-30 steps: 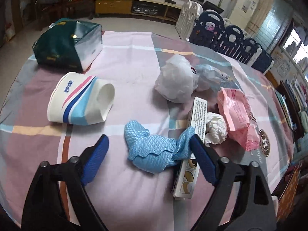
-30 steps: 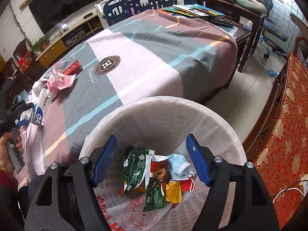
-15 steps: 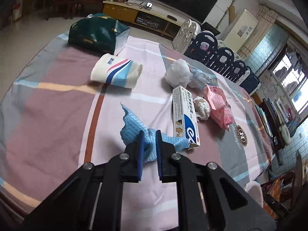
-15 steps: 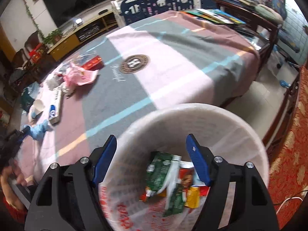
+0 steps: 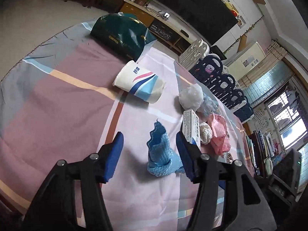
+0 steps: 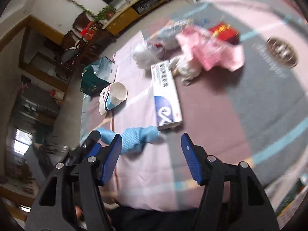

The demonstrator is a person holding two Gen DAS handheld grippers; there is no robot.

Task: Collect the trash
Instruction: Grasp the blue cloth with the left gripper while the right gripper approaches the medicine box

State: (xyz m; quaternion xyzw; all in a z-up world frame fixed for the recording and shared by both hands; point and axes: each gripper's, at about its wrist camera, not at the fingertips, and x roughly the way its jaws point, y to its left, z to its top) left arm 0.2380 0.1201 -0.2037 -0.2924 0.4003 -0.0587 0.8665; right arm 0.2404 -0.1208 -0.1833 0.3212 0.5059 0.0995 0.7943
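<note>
left gripper [image 5: 150, 154] hangs over the striped tablecloth [image 5: 57, 105] with its blue jaws spread wide and nothing clamped between them; the crumpled blue cloth [image 5: 159, 154] lies on the table in the gap, nearer the right-hand jaw than the left, and whether it touches that jaw i cannot tell. judging from this, the step in hand is picking the cloth up as the next bit of trash, with the grasp not made at this moment. the next move calls for centring the jaws on the thick bunched end, dropping onto it and squeezing, then carrying it off to a bin (none shows in either view).

the cloth's long axis runs roughly away from the left gripper, its thin scalloped tip pointing toward the tipped paper cup [image 5: 139, 85] and its fat end toward the camera. seen from the right wrist the same cloth [image 6: 132, 138] stretches sideways, one end just beside the long white and blue box [image 6: 166, 98].

further right on the table sit a white plastic wad [image 5: 190, 97], a small paper ball [image 5: 206, 133] and a pink wrapper [image 5: 219, 134], all waiting.

right gripper [image 6: 151, 150] is likewise wide open and empty, poised above the near table edge (its view is smeared with blur).
</note>
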